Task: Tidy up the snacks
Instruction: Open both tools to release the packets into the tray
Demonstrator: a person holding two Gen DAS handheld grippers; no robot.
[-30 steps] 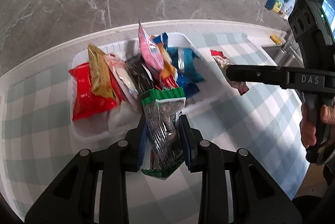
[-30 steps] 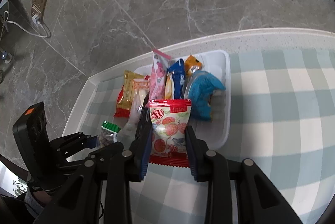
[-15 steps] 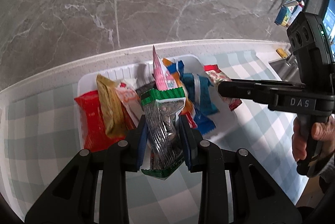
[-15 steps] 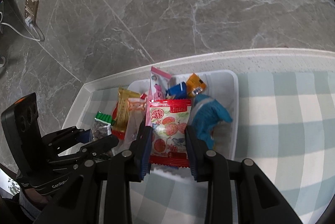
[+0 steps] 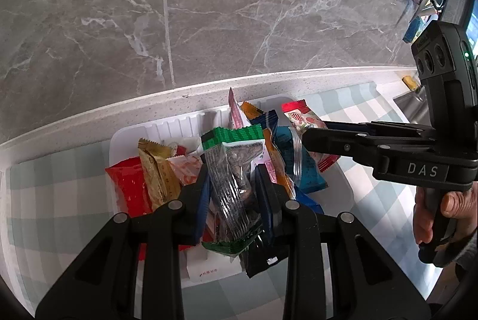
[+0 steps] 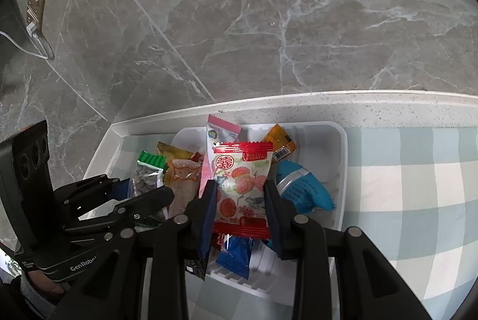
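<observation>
My left gripper (image 5: 233, 191) is shut on a clear seed packet with green ends (image 5: 236, 170), held over the white tray (image 5: 143, 128). My right gripper (image 6: 240, 200) is shut on a red-edged white snack packet with peach pictures (image 6: 242, 185), held over the same tray (image 6: 334, 146). The tray holds several packets: red (image 5: 128, 191), gold (image 5: 155, 170), pink (image 6: 221, 134), orange (image 6: 279, 140) and blue (image 6: 304, 191). The right gripper with its packet (image 5: 301, 119) shows at the right of the left wrist view. The left gripper with its seed packet (image 6: 148, 176) shows at the left of the right wrist view.
The tray sits on a pale green and white checked cloth (image 6: 403, 200) on a white counter (image 6: 358, 108) against a grey marble wall (image 5: 209, 6). A wall socket with a plugged cable (image 6: 34, 12) is at the far left. Small items (image 5: 418, 24) lie at the far right.
Both grippers have moved forward with their packets, from short of the tray's near edge to over the tray. Both stay shut.
</observation>
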